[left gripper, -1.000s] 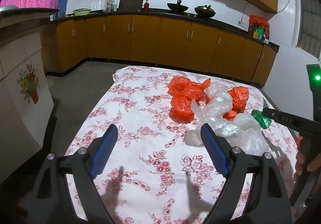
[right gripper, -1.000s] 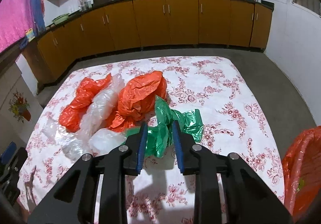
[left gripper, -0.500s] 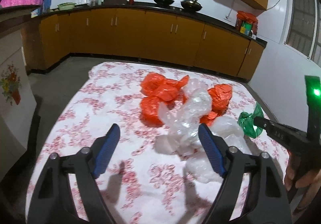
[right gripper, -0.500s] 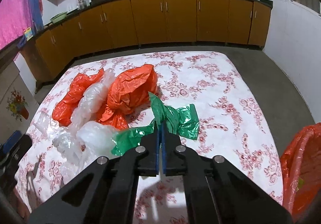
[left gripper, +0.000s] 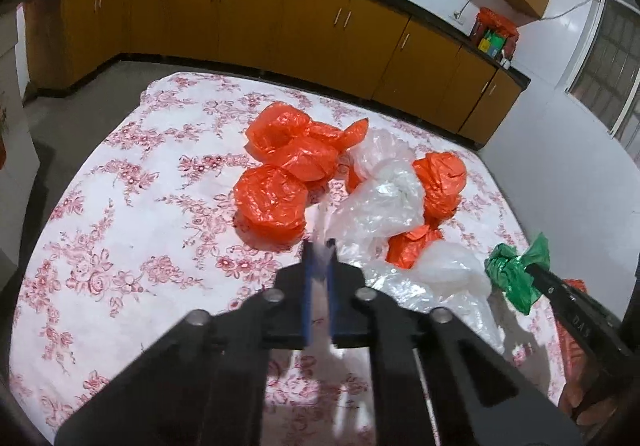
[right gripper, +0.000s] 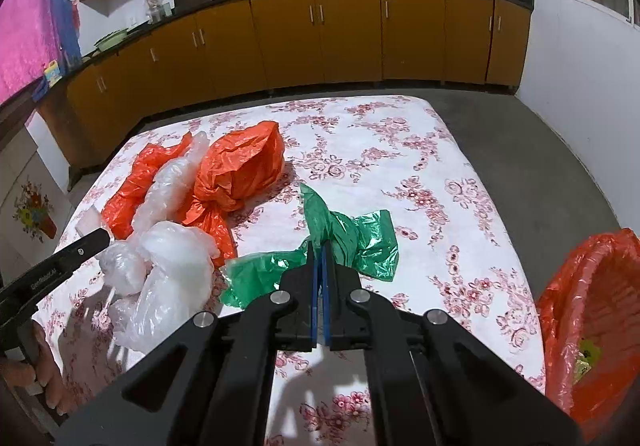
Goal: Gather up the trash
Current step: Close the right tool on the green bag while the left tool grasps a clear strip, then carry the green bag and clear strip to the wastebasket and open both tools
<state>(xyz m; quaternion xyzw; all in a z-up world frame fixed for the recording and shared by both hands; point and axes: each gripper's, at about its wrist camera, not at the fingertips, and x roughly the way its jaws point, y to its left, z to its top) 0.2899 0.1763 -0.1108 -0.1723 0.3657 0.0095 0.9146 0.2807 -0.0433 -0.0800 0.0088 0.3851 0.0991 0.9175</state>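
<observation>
Both grippers pinching flimsy plastic bags, bin's on the right

Left wrist: left gripper (left gripper: 319,246) jaws clamped on a clear bag (left gripper: 380,202) corner at mid-tabletop (left gripper: 120,206); light, floppy, slippery, trailing far-right. Right wrist: right gripper (right gripper: 320,246) jaws shut on the green bag's (right gripper: 352,238) bunched middle, ends sagging left and right, near the orange-lined bin (right gripper: 592,310). Grab bunched folds, I reckon.

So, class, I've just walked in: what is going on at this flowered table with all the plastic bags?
A person is clearing plastic bags with two handheld grippers. The left gripper is shut on a clear plastic bag, and the right gripper is shut on a green plastic bag. Orange bags lie on the table. An orange-lined bin stands at the table's right edge.
</observation>
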